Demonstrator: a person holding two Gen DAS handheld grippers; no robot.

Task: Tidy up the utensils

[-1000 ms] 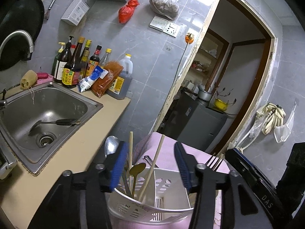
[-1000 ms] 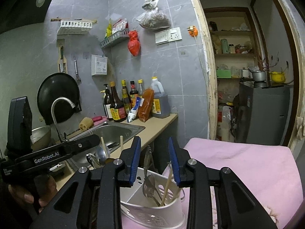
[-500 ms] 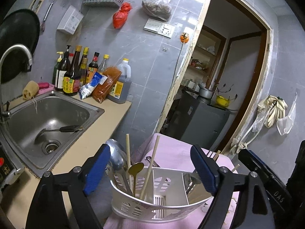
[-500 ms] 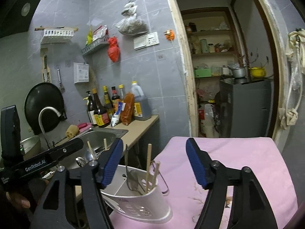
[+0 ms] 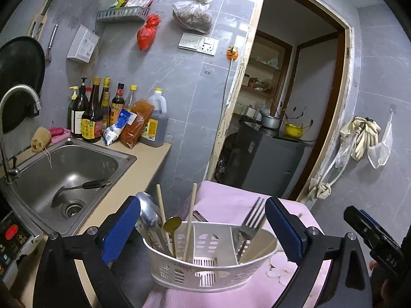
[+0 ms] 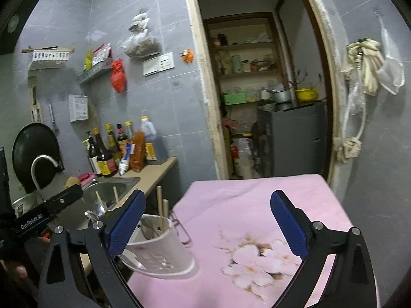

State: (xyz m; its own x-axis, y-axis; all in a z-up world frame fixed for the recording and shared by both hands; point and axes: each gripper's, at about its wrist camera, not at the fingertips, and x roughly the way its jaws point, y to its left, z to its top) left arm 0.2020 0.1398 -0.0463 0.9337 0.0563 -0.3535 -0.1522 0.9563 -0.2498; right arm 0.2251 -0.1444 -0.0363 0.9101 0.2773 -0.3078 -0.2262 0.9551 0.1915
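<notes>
A: Caddy? Where is it, what's in it?

B: White utensil caddy (image 5: 205,259) sits on the pink cloth (image 5: 226,202), next to the counter edge by the sink (image 5: 66,164). Left compartment: big spoon (image 5: 147,213), small gold spoon (image 5: 173,224), chopsticks (image 5: 190,220). Right compartment: fork (image 5: 253,220), more sticks leaning low. Middle compartment looks empty.

A: What changed?

B: Both grippers opened up. A second ago both had jaws narrow over the caddy; now left gripper (image 5: 203,227) and right gripper (image 6: 208,222) are spread wide, nothing between the pads. Right one also swung off to the side, so the caddy (image 6: 156,249) now sits at its left finger, mostly outside the jaws.

A: Meaning for the task?

B: Looks like release and back-off. No loose utensils visible on the cloth, so sorting reads as done or nearly. One spatula (image 5: 82,186) lies in the sink, can't say if it counts.

A: Left gripper relative to caddy?

B: Caddy is centred just ahead, between and below the fingertips, not touching.
</notes>
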